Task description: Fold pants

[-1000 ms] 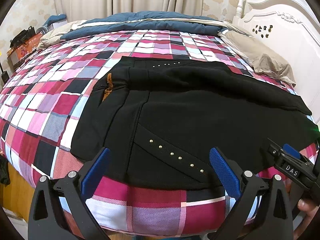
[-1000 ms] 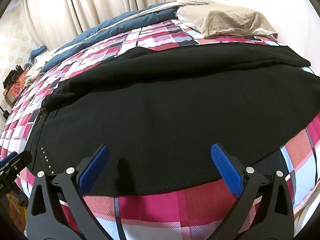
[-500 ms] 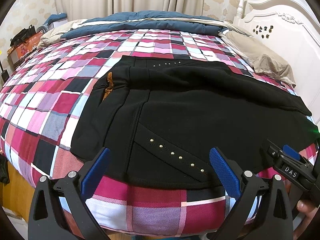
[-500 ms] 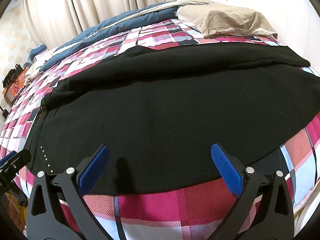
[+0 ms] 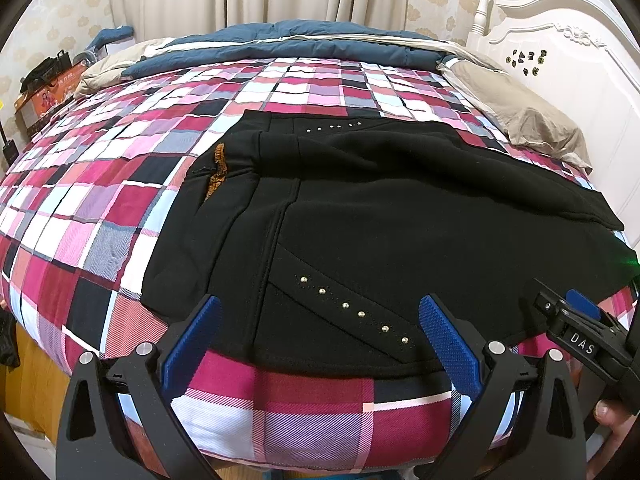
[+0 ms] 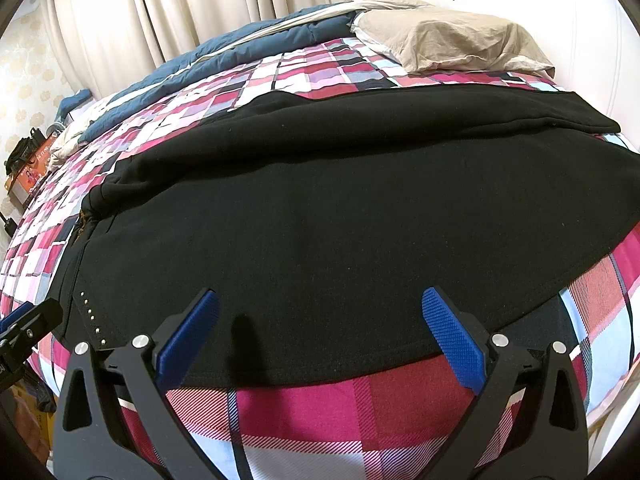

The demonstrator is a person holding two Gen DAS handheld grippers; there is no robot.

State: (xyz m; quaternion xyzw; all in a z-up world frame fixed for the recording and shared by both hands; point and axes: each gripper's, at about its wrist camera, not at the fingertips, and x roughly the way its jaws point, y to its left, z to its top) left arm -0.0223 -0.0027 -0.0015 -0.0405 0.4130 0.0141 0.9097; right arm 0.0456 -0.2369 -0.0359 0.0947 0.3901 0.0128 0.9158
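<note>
Black pants (image 5: 392, 216) lie spread across the plaid bedspread (image 5: 100, 200), waist with studded pockets to the left, legs running right toward the headboard. An orange lining shows at the open fly. My left gripper (image 5: 318, 336) is open and empty, hovering over the near waist edge by the studded pocket. My right gripper (image 6: 320, 332) is open and empty over the near edge of the pants (image 6: 340, 232) leg. The right gripper also shows at the right edge of the left wrist view (image 5: 576, 320).
A beige pillow (image 5: 524, 116) and white headboard (image 5: 568, 48) are at the right. A blue duvet (image 5: 280, 44) is bunched at the far side under the curtains. Boxes stand at the far left. The bed's near edge is just under both grippers.
Almost nothing has moved. Both grippers have stayed open at the pants' near edge, with only a slight shift of view.
</note>
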